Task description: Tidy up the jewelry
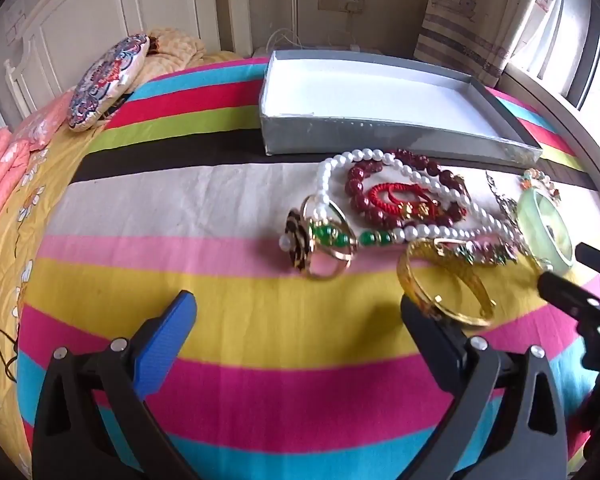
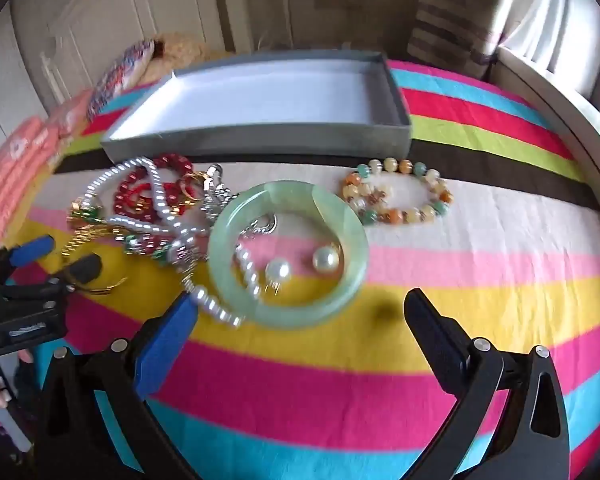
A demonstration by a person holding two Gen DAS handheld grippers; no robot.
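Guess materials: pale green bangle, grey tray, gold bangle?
Pale green bangle: jade-like stone or glass, polished and translucent with cloudy streaks. Shallow grey tray: probably cardboard, matte grey walls, white lining. Gold bangle: likely gold-toned metal, shiny with a textured band.

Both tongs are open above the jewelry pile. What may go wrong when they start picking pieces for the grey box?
1. The pearl necklace lies across the red bead bracelet, so lifting one may drag the other.
2. Two loose pearl earrings sit inside the jade bangle; lifting it may scatter them across the striped bedspread.
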